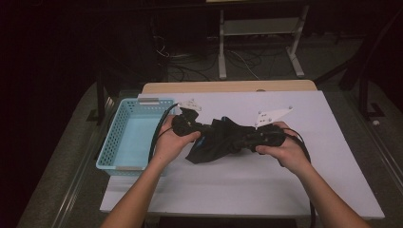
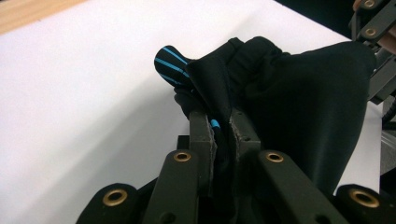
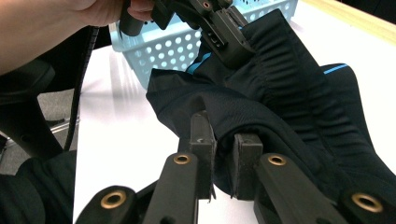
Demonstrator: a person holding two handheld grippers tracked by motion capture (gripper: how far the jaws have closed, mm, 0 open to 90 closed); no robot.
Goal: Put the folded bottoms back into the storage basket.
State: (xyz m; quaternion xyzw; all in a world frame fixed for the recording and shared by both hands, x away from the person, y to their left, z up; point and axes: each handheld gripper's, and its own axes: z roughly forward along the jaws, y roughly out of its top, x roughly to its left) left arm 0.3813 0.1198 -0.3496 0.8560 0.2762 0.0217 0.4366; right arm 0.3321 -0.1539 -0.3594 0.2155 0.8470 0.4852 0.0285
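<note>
High view: you've got the black garment (image 1: 216, 140) pinched in both the left gripper (image 1: 202, 130) and right gripper (image 1: 240, 137), held over the white table (image 1: 247, 185) beside the blue basket (image 1: 130, 137). Looks like a mid-carry; next, swing it over the basket without snagging the rim.

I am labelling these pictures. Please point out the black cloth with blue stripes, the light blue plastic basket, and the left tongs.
black cloth with blue stripes (image 1: 216, 142): high view, hanging middle fold.
light blue plastic basket (image 1: 113, 145): high view, left wall.
left tongs (image 2: 223, 128): left gripper view, between the tips.
</note>
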